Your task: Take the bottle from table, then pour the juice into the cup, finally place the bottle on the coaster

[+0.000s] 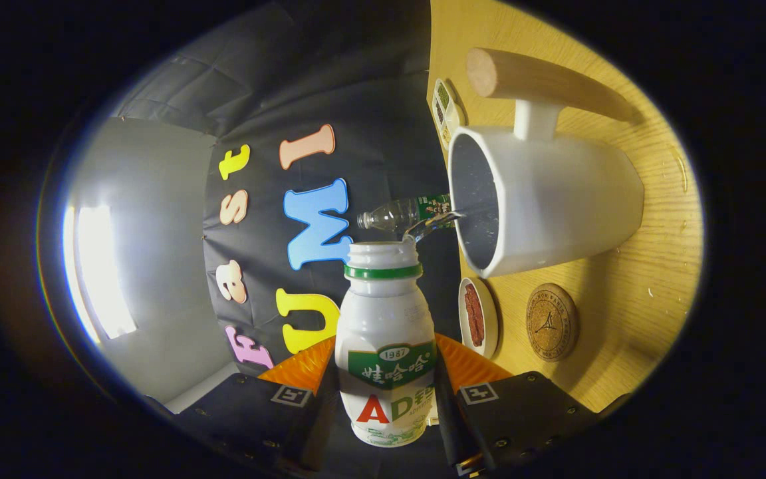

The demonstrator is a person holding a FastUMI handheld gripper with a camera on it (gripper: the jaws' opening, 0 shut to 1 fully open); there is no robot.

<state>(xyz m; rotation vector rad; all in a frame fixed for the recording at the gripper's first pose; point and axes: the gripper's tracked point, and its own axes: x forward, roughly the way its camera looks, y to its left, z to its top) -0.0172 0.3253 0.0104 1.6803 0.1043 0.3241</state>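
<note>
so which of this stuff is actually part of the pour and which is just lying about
Part of the job:
- white bottle, gripped between the jaws, tipped and pouring
- white cup with wooden handle
- cork coaster
- gripper

Just lying about:
- clear plastic bottle beyond the cup
- small dish beside the coaster
- small tray past the cup

Tipped bottle, apparently pouring into cup

My wooden table carries 1 white cup with a wooden handle, 1 round cork coaster near it, 1 small dish beside that, and 1 clear bottle beyond.
</note>
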